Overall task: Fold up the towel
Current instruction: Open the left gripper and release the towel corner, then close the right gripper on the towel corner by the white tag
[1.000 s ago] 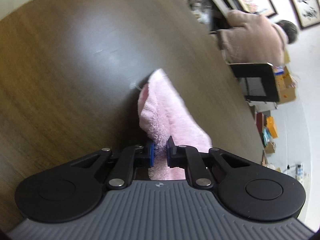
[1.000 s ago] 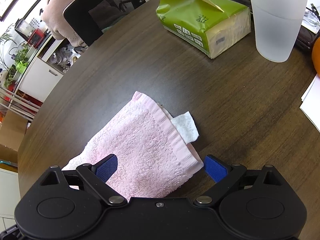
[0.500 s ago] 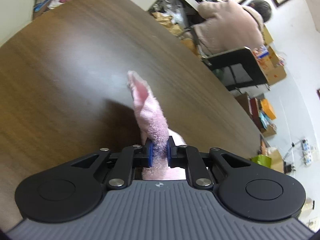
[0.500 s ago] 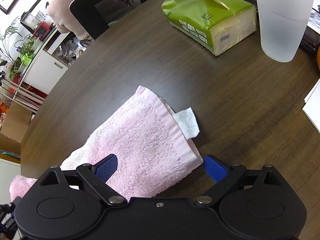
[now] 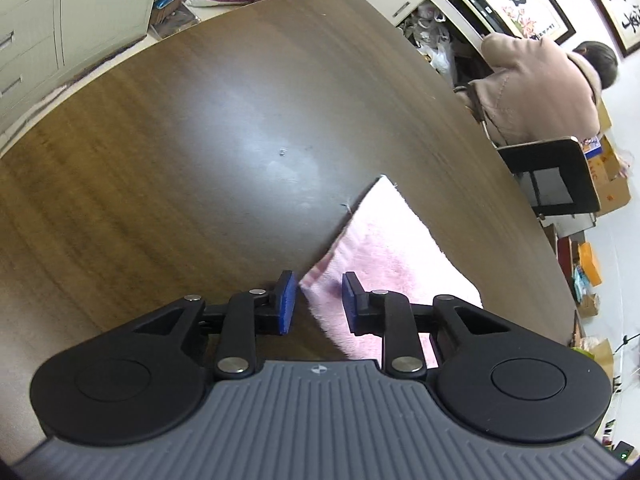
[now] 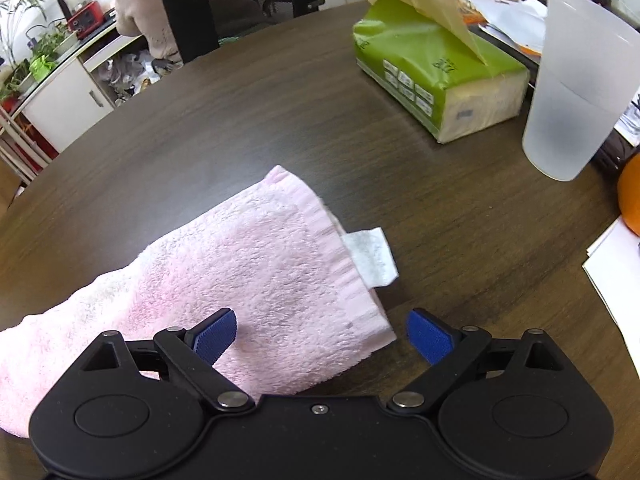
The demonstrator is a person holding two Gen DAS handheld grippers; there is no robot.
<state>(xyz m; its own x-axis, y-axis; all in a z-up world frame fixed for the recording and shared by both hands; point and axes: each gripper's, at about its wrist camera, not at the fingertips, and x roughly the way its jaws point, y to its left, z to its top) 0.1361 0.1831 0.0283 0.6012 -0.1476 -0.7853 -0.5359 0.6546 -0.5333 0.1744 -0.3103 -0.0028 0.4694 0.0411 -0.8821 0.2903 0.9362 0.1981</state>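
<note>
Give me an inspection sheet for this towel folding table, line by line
Surface: dark wood table, round-edged.
Job's things: pink towel lying folded, white label sticking out at its hem.
Clutter: green tissue pack, frosted cup, papers at the right edge.
Grippers: left gripper jaws opening, towel edge between them, unpressed; right gripper open over the towel corner.
Cables: nothing seen.
Surroundings: a person beside a black chair, cabinets.

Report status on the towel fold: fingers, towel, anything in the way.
Left gripper opening, towel edge between the fingers, unpinched. Right gripper open over the towel. Towel folded, flat on table. Tissue pack and cup stand apart.
</note>
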